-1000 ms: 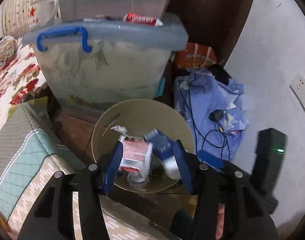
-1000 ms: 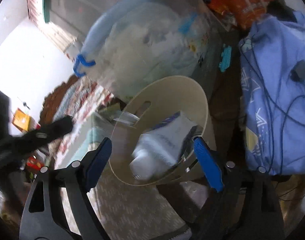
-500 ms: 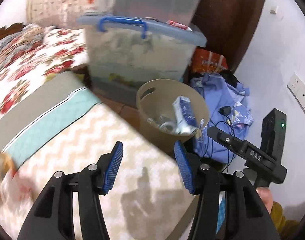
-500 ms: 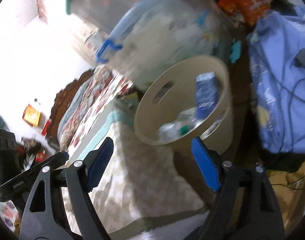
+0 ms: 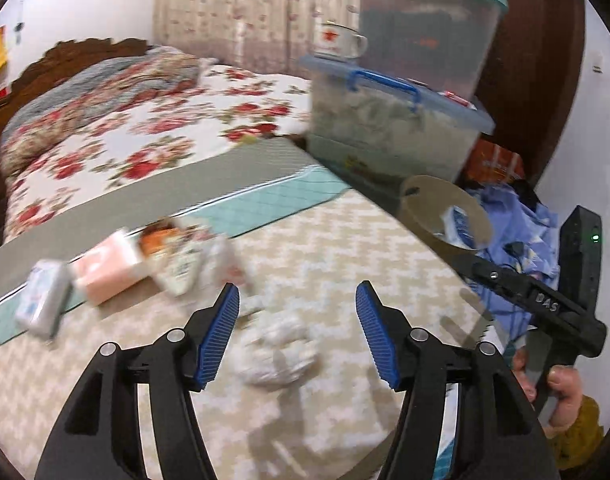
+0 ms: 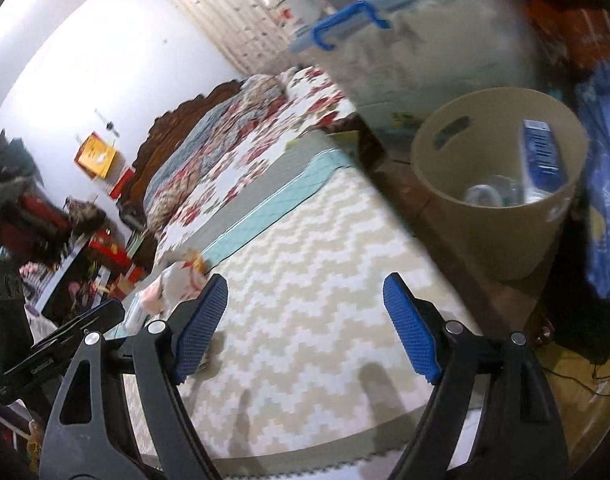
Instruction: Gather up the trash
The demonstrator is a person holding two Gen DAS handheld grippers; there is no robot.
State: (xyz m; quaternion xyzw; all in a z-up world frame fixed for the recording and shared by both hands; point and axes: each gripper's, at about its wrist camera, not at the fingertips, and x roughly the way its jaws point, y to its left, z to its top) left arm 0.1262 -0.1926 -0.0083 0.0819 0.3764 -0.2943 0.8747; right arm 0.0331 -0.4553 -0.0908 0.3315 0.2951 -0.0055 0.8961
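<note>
The beige trash bin (image 5: 423, 200) (image 6: 485, 224) stands on the floor by the bed's corner, with a blue carton (image 5: 459, 220) (image 6: 541, 156) and other litter inside. My left gripper (image 5: 296, 300) hovers over the zigzag bedspread, its jaws opening and empty. A crumpled white paper wad (image 5: 279, 346) lies on the bed under it, untouched. Further left lie a pink pack (image 5: 105, 268), a white packet (image 5: 45, 298) and orange-and-white wrappers (image 5: 181, 256) (image 6: 177, 280). My right gripper (image 6: 305, 292) is open and empty above the bed's corner.
Stacked clear storage boxes (image 5: 393, 128) with a blue handle stand behind the bin, with a mug (image 5: 339, 42) on top. Blue clothes with black cables (image 5: 517, 224) lie on the floor to its right. A floral quilt (image 5: 125, 128) covers the far bed.
Both grippers let their trash drop into the bin, a red-and-white pack from the left and the blue carton from the right. They then swung left, away from the bin, over the bed.
</note>
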